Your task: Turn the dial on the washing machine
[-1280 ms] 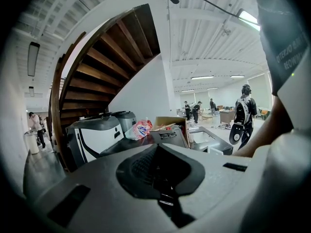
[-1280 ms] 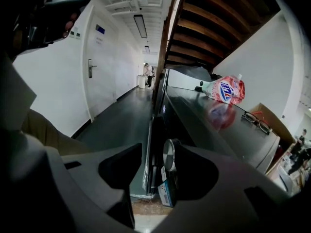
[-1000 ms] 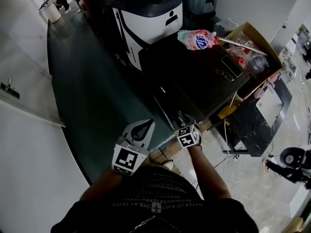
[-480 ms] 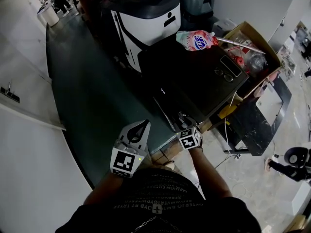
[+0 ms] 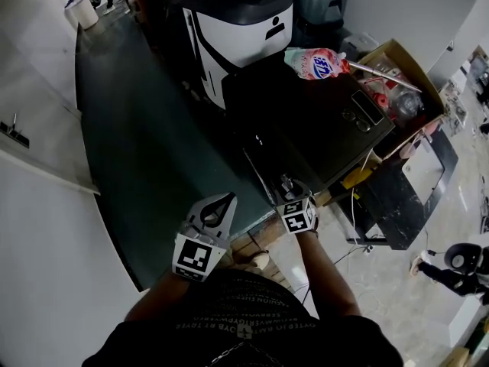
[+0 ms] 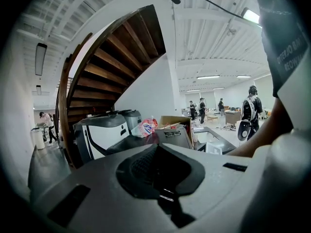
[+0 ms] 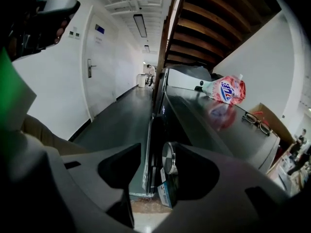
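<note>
The black washing machine (image 5: 313, 128) stands in front of me, its front panel facing my hands. Its round silver dial (image 7: 169, 158) sits between the jaws of my right gripper (image 7: 159, 147), close against the right jaw with a clear gap to the left one. These jaws have just been opening around the dial. In the head view the right gripper (image 5: 287, 186) is at the machine's near front edge. My left gripper (image 5: 221, 205) hangs left of the machine over the dark floor. Its jaws are shut on nothing (image 6: 158, 147).
A pink detergent pouch (image 5: 317, 62) and a pair of glasses (image 5: 353, 118) lie on the machine's top. A white-and-black appliance (image 5: 241, 21) stands behind it and an open cardboard box (image 5: 397, 71) of odds and ends to its right. A wooden staircase (image 6: 112, 62) rises overhead.
Both grippers stay where they were, the right one still at the dial. Only my head view has shifted slightly.
</note>
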### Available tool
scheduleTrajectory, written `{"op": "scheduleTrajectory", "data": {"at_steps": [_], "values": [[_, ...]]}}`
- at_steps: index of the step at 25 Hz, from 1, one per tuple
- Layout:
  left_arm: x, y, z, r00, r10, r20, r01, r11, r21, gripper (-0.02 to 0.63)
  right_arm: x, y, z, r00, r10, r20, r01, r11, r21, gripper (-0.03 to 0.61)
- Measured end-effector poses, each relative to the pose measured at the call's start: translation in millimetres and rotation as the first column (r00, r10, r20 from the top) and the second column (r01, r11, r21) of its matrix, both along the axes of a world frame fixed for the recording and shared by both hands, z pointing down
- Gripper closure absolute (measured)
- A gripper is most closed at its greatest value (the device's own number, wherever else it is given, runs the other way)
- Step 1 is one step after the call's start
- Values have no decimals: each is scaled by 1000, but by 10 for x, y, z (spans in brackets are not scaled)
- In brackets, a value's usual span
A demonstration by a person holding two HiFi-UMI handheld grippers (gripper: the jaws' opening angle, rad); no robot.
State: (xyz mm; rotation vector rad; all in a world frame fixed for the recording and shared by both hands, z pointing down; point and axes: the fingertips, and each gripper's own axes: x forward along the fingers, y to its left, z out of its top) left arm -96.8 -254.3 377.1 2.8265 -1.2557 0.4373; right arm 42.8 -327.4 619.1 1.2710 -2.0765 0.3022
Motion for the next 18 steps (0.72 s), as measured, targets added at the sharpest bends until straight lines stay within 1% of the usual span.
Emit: {"op": "scheduleTrajectory", "data": {"at_steps": [3, 7, 14, 18], "values": [[-17, 42, 19, 1000, -1, 2, 1, 1000, -10, 609, -8, 10, 98, 1000, 9, -10, -9, 999, -46, 373], [-21, 37, -22, 1000, 1, 0, -1, 1000, 0, 609, 26, 38, 131, 999, 23, -23, -24, 999, -36, 370], [18, -22, -55, 1000, 9, 4, -9, 1000, 8, 609, 97, 117, 222, 999, 34, -8, -34, 996, -80, 371], [25, -90, -92, 1000, 8, 1, -8, 1000, 19, 609, 40, 62, 73, 1000, 16, 3, -16, 1000, -22, 367]]}}
